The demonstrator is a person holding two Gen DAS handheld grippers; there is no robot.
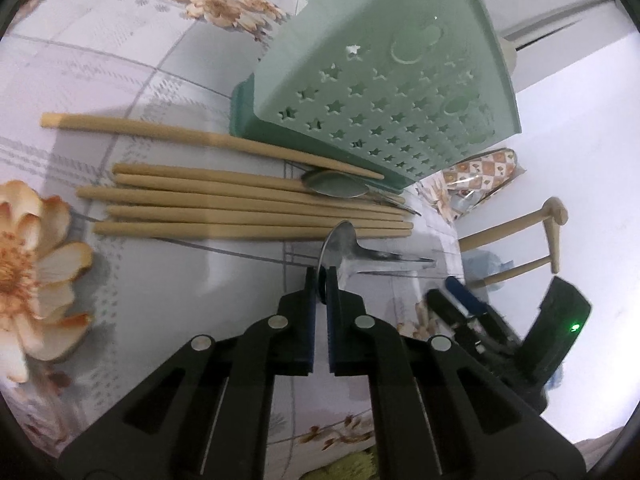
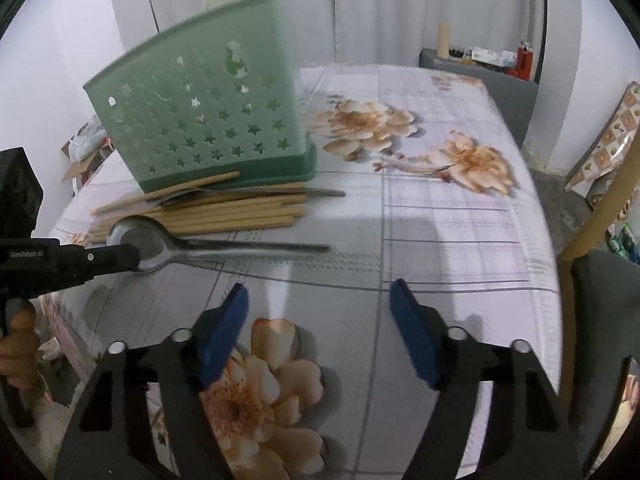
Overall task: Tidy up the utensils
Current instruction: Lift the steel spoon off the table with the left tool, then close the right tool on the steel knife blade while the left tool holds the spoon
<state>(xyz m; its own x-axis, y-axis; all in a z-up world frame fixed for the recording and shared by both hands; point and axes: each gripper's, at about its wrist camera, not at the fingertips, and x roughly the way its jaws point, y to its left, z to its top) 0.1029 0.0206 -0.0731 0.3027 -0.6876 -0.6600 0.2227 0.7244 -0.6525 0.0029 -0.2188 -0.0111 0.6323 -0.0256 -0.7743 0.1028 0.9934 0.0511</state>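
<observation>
The left hand-held gripper (image 1: pixel 321 280) has its blue-padded jaws pinched on the bowl of a shiny metal spoon (image 1: pixel 348 246), gripping the bowl edge-on. In the right wrist view the spoon (image 2: pixel 168 246) lies low over the flower-printed surface (image 2: pixel 440 240), its long axis running roughly level across the picture, bowl at the left inside the jaws and the thin handle pointing right. Just behind it lies a row of pale wooden chopsticks (image 1: pixel 248 208), parallel to one another and to the spoon, with a second metal spoon (image 1: pixel 336 186) resting on top of them near their thin ends. Beyond these stands a mint-green plastic utensil holder with star-shaped holes (image 2: pixel 200 120), upright on a darker green base, one chopstick leaning against that base. The right hand-held gripper (image 2: pixel 318 300) hovers above the surface nearer the camera, its jaws spread apart with nothing between them, well short of the spoon's handle.
</observation>
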